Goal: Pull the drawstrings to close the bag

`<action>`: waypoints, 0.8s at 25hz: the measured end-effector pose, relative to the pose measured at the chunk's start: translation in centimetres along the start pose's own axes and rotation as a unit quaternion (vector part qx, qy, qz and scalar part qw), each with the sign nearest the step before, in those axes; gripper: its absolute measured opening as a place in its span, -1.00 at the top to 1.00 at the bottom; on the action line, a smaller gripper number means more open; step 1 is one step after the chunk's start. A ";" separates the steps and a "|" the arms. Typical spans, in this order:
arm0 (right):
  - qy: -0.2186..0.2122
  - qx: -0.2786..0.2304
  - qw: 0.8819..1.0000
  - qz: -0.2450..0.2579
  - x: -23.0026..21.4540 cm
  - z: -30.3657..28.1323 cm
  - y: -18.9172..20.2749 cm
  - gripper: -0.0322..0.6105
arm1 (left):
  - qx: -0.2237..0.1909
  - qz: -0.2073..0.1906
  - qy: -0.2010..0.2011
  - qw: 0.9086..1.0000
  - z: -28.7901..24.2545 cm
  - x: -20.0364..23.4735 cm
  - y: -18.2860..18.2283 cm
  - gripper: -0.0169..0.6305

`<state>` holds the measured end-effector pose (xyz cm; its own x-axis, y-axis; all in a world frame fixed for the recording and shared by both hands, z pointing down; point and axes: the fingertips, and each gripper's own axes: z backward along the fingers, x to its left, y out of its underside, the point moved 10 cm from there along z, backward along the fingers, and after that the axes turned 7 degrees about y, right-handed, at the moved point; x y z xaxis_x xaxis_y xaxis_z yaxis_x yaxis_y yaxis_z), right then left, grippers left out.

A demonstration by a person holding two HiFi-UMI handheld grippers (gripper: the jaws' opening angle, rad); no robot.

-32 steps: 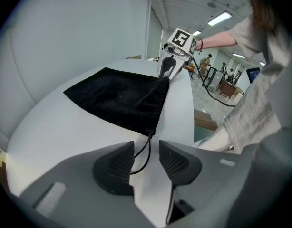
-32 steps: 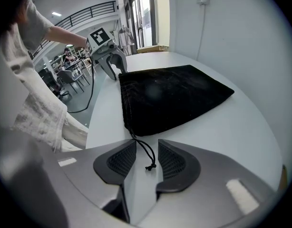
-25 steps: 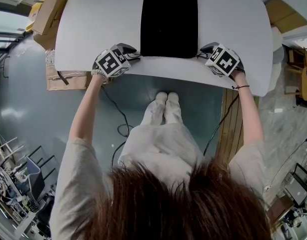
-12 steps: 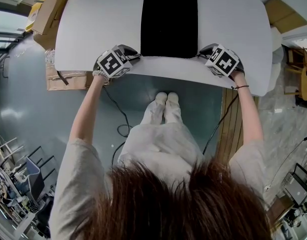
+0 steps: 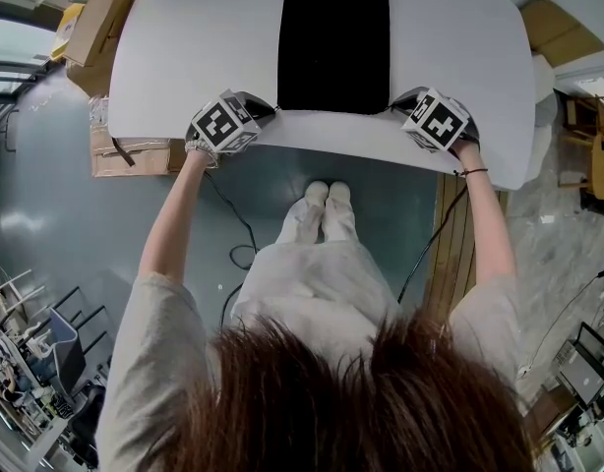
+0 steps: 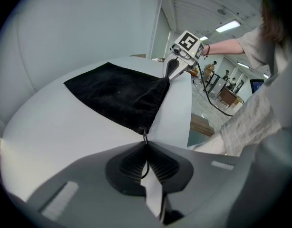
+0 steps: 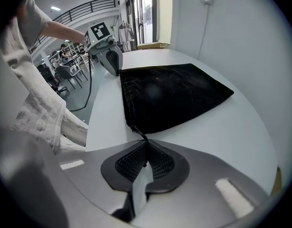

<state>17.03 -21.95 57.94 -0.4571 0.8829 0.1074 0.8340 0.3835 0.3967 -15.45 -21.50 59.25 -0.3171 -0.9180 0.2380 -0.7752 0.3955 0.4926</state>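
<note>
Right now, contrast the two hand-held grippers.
The left hand-held gripper pinches the left drawstring at the bag's left corner; the right hand-held gripper pinches the right drawstring at the opposite corner. Their marker cubes show different patterns. Both have just closed on cord.

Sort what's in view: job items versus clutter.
Job: black bag; left gripper, jaws just closed on the left drawstring; right gripper, just closed on the right drawstring; table.
Lying about: cardboard boxes; wooden boards.
</note>
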 end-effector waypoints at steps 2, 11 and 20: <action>0.002 0.007 1.000 -0.002 0.0 0.0 0.1 0.85 | -0.001 0.011 0.000 1.000 -0.1 0.1 0.1 0.94; 0.006 -0.007 1.000 -0.030 -0.1 0.6 0.3 0.86 | 0.007 0.041 -0.007 0.999 -0.2 -0.1 0.0 0.94; 0.034 -0.031 0.998 -0.043 -0.6 2.9 -0.1 0.86 | -0.036 0.057 -0.021 0.998 1.6 -0.3 -0.3 0.94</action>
<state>18.14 -21.75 55.15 -0.5472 0.8265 0.1321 0.7712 0.4366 0.4632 -15.99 -21.45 57.65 -0.4244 -0.8672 0.2605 -0.6923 0.4962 0.5239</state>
